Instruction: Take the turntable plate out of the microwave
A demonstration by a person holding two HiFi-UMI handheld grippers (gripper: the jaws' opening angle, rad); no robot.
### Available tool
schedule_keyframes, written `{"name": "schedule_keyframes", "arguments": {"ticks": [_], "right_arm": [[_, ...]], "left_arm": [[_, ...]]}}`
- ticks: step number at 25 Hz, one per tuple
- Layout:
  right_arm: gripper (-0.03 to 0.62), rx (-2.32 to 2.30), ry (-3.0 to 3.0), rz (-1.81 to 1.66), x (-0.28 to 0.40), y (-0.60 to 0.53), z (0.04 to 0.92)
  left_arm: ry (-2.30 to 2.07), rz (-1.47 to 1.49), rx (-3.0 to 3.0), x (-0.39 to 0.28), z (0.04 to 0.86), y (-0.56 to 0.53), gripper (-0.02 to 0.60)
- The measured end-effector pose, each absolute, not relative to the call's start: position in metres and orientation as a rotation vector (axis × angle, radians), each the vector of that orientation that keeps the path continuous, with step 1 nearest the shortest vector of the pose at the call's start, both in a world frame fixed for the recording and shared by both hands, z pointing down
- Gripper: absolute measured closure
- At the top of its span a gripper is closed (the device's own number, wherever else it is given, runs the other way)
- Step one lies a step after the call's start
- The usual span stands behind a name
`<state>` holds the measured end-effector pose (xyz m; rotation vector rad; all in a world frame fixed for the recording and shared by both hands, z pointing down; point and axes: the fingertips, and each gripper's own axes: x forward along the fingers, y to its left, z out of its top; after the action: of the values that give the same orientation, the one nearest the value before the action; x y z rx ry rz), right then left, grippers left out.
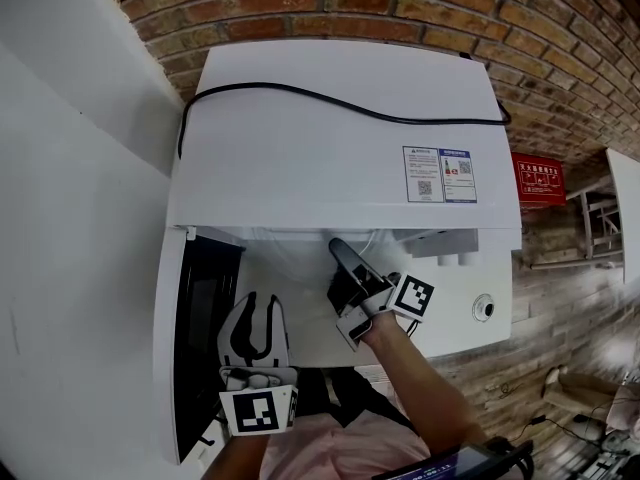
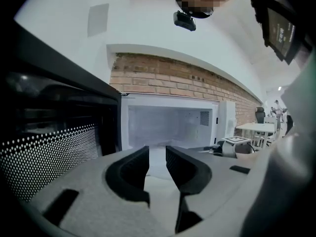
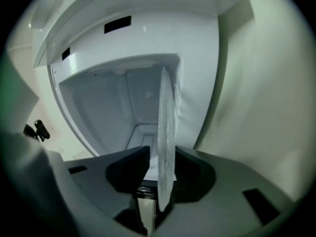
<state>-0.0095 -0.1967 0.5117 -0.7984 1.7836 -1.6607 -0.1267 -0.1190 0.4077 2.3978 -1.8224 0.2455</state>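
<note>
Seen from above, a white microwave (image 1: 340,138) stands against a brick wall (image 1: 400,8) with its door (image 1: 205,338) swung open to the left. The person's right gripper (image 1: 342,251) reaches into the mouth of the cavity. The left gripper (image 1: 262,310) hovers in front of the opening with its fingers spread, holding nothing.

In the right gripper view, the glass turntable plate (image 3: 167,127) runs edge-on between the two fingers, with its rim deep in the throat. One finger lies against the glass and a thin gap shows on the other side, so the fingers straddle the rim rather than pinch it. The plate is not yet out; most of it reaches back into the cavity.

The step in hand appears to be securing the rim before the pull. To do it well, close squarely on the rim with this deep bite, lift only enough to free the plate, then draw it straight out and level. Glass is slick and likely heavy, so a shallow or skewed grip could let it tip. The left gripper could support the free edge as it clears the opening.
</note>
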Motion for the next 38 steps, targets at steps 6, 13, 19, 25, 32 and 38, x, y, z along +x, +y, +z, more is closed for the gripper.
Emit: {"name": "schedule_keyframes", "arguments": {"ticks": [6,13,19,25,32,38], "right_arm": [[0.560,-0.878,1.827,-1.690,-0.010,-0.195,0.523],[0.566,-0.866,1.790,-1.720,-0.010,-0.189,0.523],[0.566,-0.862,1.770,-1.728,-0.008,-0.186,0.519],[0.566,-0.869,1.770,-1.722,-0.005,-0.182,0.520],[0.529,-0.825,1.764,-1.692,-0.004,-0.185,0.520],[0.412,-0.752,1.770,-1.694,-0.006,-0.197,0.517]], "left_arm": [[-1.827,0.251,2.399,-0.128,0.406,-0.118,0.486],[-1.839,0.245,2.404,-0.129,0.401,-0.116,0.486],[-1.845,0.247,2.408,-0.128,0.398,-0.112,0.486],[-1.851,0.246,2.412,-0.125,0.396,-0.108,0.486],[-1.837,0.244,2.400,-0.124,0.399,-0.106,0.486],[-1.846,0.266,2.405,-0.127,0.400,-0.107,0.485]]}}
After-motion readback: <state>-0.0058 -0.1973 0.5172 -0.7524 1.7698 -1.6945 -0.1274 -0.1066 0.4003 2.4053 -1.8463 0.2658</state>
